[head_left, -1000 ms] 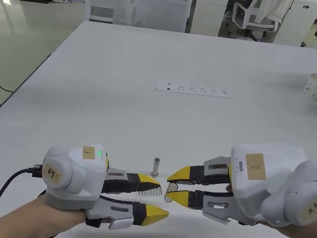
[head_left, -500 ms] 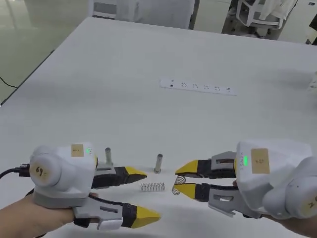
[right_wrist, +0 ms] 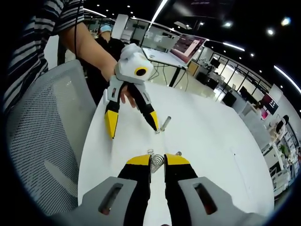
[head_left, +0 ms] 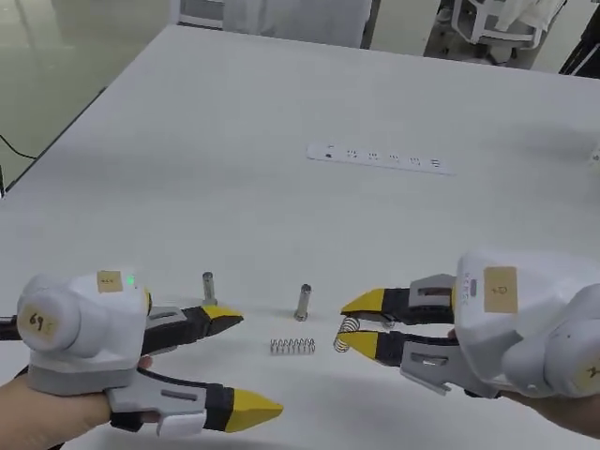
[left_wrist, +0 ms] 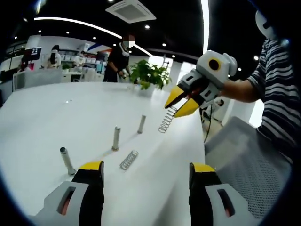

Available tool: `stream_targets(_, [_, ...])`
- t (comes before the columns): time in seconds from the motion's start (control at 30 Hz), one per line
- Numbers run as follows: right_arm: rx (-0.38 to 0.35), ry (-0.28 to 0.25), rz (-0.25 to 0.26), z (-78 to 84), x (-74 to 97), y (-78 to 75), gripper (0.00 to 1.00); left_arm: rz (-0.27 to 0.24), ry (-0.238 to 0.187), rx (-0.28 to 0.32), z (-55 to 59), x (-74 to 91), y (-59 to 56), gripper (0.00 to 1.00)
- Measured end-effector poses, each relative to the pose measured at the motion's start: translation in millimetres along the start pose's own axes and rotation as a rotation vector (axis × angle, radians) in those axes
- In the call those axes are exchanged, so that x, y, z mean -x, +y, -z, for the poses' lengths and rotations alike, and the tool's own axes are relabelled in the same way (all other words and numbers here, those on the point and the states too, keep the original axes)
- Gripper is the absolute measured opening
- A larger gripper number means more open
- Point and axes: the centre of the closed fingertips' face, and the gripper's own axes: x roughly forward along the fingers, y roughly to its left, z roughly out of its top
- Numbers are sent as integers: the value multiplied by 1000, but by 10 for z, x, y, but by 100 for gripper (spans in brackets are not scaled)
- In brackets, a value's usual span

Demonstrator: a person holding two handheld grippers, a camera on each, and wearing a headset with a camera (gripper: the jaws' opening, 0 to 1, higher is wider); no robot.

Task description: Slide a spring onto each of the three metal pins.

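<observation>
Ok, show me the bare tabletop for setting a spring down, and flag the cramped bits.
Free: the wide table stretch between the power strip and the pins, and beyond the strip. Crowded: between the left hand-held gripper and right hand-held gripper, where the loose spring lies beside the held spring.

Number 69 on the round end cap [head_left: 39, 322] of the left gripper [head_left: 254, 364]

The left claw [head_left: 253, 364] drew back toward 9 o'clock, away from the loose spring [head_left: 292, 346]. This uncovered a second pin [head_left: 208, 284].
</observation>
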Motion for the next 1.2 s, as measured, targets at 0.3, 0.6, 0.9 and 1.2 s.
stream_targets(0.3, [-13,10,21,42,10,-61,7,-86,-31,52,26,159,142,88])
stream_targets(0.6, [-35,36,35,144,32,-111,7,-184,-79,60,20,397,333,98])
stream_targets(0.9, [-56,51,39,214,53,-140,7,-218,-101,37,-45,541,438,98])
stream_targets(1.2, [-85,72,64,318,114,-258,7,-226,-91,17,-29,569,462,98])
